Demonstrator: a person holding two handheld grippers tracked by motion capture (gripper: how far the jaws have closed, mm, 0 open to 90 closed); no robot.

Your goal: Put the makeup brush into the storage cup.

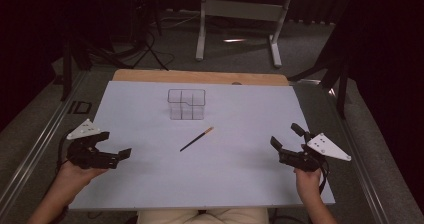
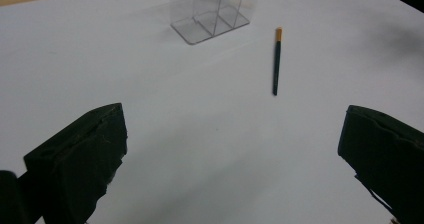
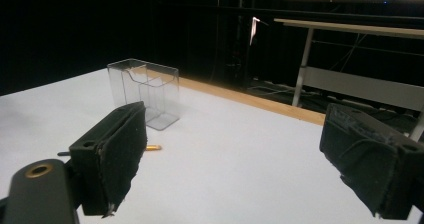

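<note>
While both tongs gape, the pencil [image 1: 196, 139] lies between them

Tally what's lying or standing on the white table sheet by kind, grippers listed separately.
Pencil: 1
Clear compartment holder: 1
Grippers: 2, the left gripper and the right gripper, both open
Total: 4

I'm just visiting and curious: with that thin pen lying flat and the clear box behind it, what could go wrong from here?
1. The thin dark pen with an orange tip lies flat on the white table; wide jaws may struggle to pinch it, and it might roll away.
2. The clear plastic compartment box looks light, so a bump could slide or tip it.
3. The left gripper and right gripper, both open, might collide if they converge on the pen.
</note>
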